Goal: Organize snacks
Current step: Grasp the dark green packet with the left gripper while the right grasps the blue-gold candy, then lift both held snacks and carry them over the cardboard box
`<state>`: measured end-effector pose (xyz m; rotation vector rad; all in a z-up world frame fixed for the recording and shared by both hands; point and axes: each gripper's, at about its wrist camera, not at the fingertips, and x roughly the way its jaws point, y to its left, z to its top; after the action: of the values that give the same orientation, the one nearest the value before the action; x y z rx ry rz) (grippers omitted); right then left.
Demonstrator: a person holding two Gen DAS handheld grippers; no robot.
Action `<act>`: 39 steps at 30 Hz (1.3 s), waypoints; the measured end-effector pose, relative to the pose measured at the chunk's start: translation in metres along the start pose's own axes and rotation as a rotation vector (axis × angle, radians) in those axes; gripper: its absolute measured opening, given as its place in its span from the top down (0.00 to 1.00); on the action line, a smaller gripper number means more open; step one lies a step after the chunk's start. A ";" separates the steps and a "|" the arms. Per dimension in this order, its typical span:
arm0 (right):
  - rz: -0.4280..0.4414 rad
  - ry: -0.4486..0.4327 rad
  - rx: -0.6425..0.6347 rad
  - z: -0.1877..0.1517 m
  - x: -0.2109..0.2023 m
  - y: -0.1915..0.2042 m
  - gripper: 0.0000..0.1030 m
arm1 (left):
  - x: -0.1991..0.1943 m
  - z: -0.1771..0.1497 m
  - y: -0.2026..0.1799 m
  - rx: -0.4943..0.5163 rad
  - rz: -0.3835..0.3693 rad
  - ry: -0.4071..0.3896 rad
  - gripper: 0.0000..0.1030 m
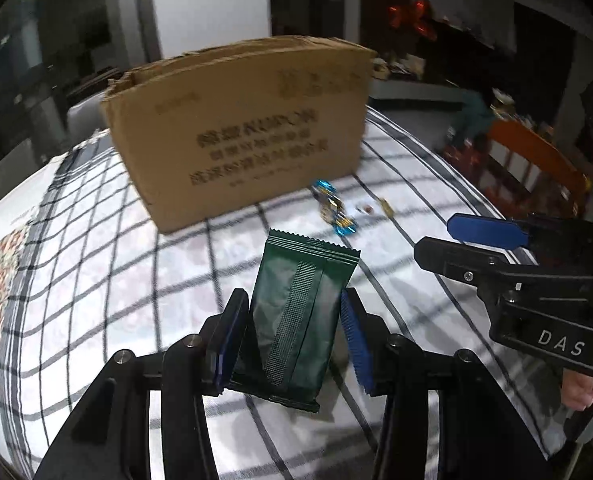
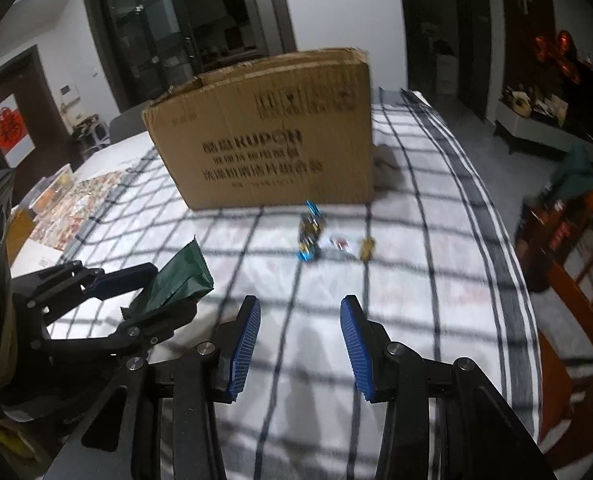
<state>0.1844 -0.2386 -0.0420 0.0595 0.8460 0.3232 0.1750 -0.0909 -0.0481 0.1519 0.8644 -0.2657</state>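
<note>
In the left wrist view, the left gripper (image 1: 292,336) sits at lower centre with its blue-padded fingers pressed against both long edges of a dark green snack packet (image 1: 296,316), holding it lifted above the checked tablecloth (image 1: 96,280); the packet's crimped end points toward the top of the frame. The right wrist view shows the same packet (image 2: 176,280) at middle left, tilted in the left gripper (image 2: 152,292). The right gripper (image 2: 300,340) fills the bottom centre of its own view, fingers spread wide with only cloth showing between them; in the left wrist view it appears at middle right (image 1: 456,244). A brown cardboard box (image 1: 240,128) with printed lettering stands open-topped in the upper centre of both views (image 2: 272,128). Just in front of the box, near the frame centre, lie a blue-and-gold candy wrapper (image 2: 310,232), a small clear-wrapped sweet (image 2: 338,243) and a gold-wrapped sweet (image 2: 367,247), close together on the cloth. An orange wooden chair (image 1: 536,164) stands at the right edge.
</note>
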 end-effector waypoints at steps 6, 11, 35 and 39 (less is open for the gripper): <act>0.029 -0.001 -0.027 0.022 0.024 0.001 0.60 | 0.014 0.012 0.017 -0.100 0.030 0.002 0.55; 0.037 0.015 -0.038 0.035 0.044 0.002 0.69 | 0.025 0.021 0.026 -0.150 0.037 0.002 0.55; -0.003 0.094 -0.044 0.046 0.108 -0.007 0.79 | 0.062 0.031 0.036 -0.209 0.031 0.036 0.55; -0.008 0.087 -0.053 0.045 0.107 -0.005 0.80 | 0.062 0.031 0.038 -0.214 0.035 0.038 0.55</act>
<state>0.2852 -0.2070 -0.0905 -0.0071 0.9234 0.3428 0.2468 -0.0721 -0.0748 -0.0273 0.9208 -0.1368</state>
